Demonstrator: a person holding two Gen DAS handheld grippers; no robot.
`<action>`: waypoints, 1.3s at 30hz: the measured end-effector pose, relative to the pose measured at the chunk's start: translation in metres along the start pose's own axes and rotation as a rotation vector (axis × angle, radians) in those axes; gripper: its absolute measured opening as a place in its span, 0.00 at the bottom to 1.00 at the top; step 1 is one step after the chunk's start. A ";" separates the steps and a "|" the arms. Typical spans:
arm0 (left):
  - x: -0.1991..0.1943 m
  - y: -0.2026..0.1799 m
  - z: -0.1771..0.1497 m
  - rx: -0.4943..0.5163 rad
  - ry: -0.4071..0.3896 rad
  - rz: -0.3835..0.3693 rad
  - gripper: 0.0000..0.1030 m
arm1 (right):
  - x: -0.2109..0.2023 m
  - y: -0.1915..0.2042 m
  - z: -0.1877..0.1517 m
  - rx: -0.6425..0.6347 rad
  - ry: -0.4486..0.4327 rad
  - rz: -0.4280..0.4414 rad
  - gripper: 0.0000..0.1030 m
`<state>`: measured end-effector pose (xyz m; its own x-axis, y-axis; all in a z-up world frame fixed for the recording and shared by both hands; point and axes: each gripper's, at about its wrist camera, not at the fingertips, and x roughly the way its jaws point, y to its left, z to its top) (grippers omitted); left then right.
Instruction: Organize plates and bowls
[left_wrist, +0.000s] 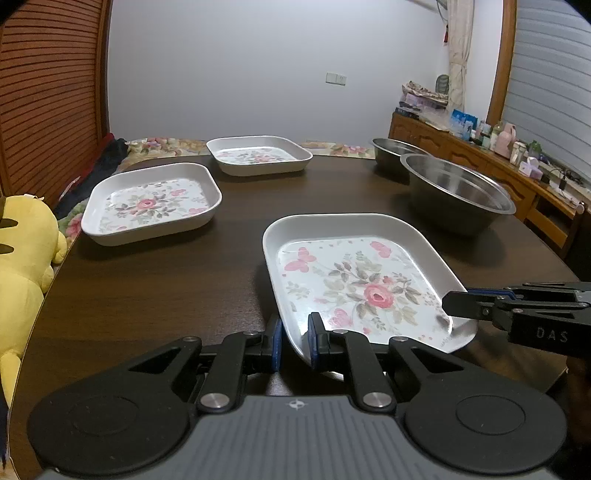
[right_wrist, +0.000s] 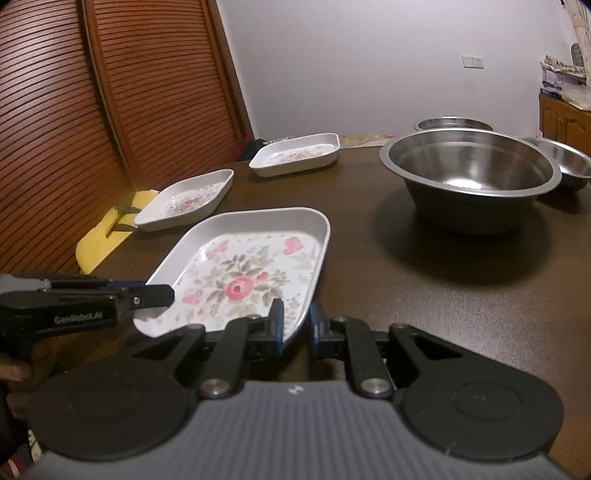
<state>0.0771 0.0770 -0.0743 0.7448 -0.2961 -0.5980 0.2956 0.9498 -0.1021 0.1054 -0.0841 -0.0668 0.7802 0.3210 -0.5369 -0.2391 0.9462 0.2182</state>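
Note:
A square white plate with a pink rose print (left_wrist: 351, 280) (right_wrist: 243, 273) lies nearest me over the dark wooden table (left_wrist: 147, 295). My left gripper (left_wrist: 294, 341) (right_wrist: 162, 295) is shut on the rim at its near left corner. My right gripper (right_wrist: 295, 325) (left_wrist: 454, 303) is shut on the rim at its near right corner. Two matching plates rest further back on the left, one at mid distance (left_wrist: 151, 203) (right_wrist: 188, 199) and one far (left_wrist: 258, 155) (right_wrist: 295, 153). A large steel bowl (left_wrist: 458, 192) (right_wrist: 469, 166) stands to the right, with a smaller steel bowl (left_wrist: 395, 147) (right_wrist: 454, 123) behind it.
A third steel bowl (right_wrist: 569, 162) sits at the far right. A yellow plush toy (left_wrist: 22, 251) (right_wrist: 107, 236) leans at the table's left edge. A slatted wooden door (right_wrist: 74, 110) stands behind it. A cluttered sideboard (left_wrist: 480, 147) runs along the right wall.

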 end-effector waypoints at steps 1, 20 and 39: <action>0.001 0.000 0.000 -0.002 0.001 -0.001 0.15 | -0.001 0.000 -0.002 -0.003 -0.002 -0.001 0.16; 0.003 0.006 0.004 -0.038 -0.006 0.004 0.22 | -0.001 0.003 -0.006 -0.042 -0.021 -0.021 0.22; -0.007 0.033 0.048 -0.022 -0.082 0.091 0.47 | -0.013 -0.008 0.046 -0.090 -0.111 0.023 0.37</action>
<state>0.1102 0.1058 -0.0351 0.8148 -0.2150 -0.5384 0.2122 0.9748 -0.0680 0.1239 -0.0978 -0.0236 0.8318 0.3408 -0.4381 -0.3046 0.9401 0.1530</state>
